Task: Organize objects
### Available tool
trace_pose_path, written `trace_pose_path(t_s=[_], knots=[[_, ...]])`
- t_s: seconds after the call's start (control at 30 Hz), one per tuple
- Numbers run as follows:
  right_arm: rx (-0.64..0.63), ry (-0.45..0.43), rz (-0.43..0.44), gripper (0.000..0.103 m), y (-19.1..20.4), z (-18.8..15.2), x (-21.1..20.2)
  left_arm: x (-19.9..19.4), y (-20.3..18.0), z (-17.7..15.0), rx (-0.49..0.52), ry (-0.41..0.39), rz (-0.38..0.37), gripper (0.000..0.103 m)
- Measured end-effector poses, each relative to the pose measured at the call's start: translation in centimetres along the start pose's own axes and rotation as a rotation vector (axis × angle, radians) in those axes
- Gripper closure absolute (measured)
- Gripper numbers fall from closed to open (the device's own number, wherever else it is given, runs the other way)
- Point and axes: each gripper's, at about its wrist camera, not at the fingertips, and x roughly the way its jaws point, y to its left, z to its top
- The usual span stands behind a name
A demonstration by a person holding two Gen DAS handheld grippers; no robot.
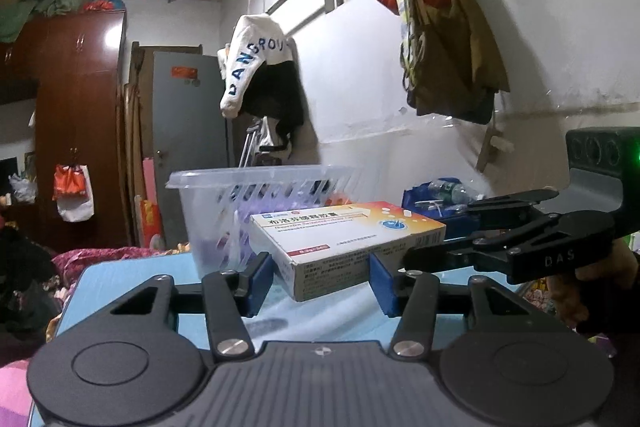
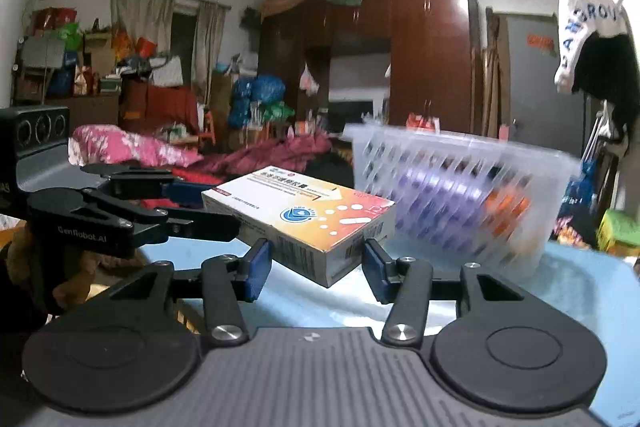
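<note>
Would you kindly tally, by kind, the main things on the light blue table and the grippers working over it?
Medicine boxes: 1, the white and orange cardboard medicine box.
Baskets: 1, the clear slotted plastic basket, with blurred purple and orange items inside, uncounted.
Grippers: 2, the left gripper and right gripper, each straddling a box corner.
Tables: 1, the light blue table.
Total: 5

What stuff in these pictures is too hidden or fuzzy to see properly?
- Basket contents: right wrist view, motion blur leaves only purple and orange smears.
- Medicine box small print: left wrist view, too tiny to read.
- Table front: left wrist view, covered by the left tool.
</note>
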Motion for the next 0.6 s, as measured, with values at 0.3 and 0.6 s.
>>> trace_pose_path(t_s=[0.3, 0.6], knots=[[0.014, -0.033, -0.031, 0.050, -1.4, 0.7, -0.4, 1.3, -0.6, 1.7, 0.020, -0.020, -0.023, 0.048], [0.015, -0.071, -0.062, 0.051, -2.8, 2.4, -1.0, 3.3, -1.1, 5.7, 0.056, -0.052, -0.020, 0.048]])
